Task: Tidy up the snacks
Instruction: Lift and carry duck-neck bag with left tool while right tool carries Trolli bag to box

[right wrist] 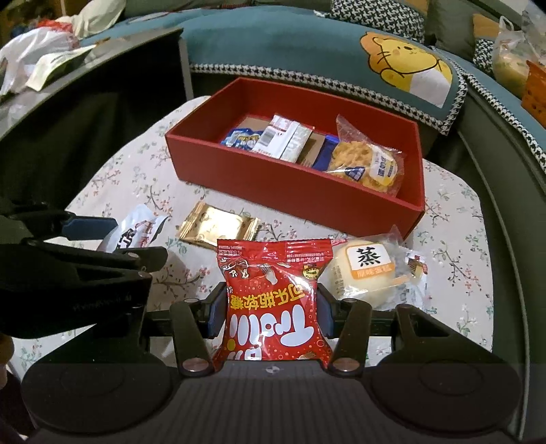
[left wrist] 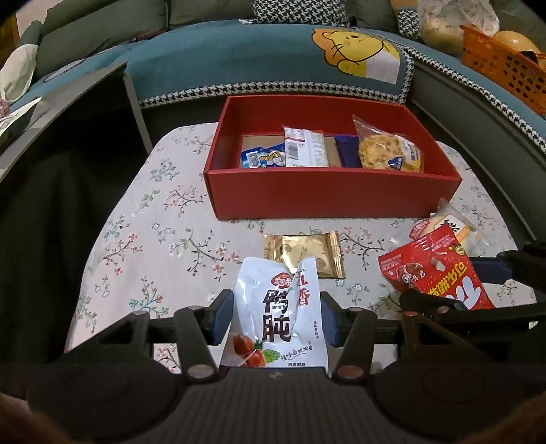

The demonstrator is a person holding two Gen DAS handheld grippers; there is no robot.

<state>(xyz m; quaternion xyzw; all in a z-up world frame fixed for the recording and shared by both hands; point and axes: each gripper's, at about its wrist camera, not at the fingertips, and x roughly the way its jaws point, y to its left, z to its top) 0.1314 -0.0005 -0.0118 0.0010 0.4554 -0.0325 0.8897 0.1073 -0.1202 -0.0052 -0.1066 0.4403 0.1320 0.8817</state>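
My left gripper is shut on a white snack pouch, held above the floral table. My right gripper is shut on a red candy bag; that bag also shows in the left wrist view. A red box at the table's far side holds several snacks: a blue-white packet, a white packet, a dark blue packet and a yellow cake in clear wrap. A gold packet and a wrapped steamed cake lie on the table in front of the box.
A teal sofa cover with a yellow bear runs behind the table. An orange basket and a plastic bag of fruit sit at the far right. A dark side table with papers stands at the left.
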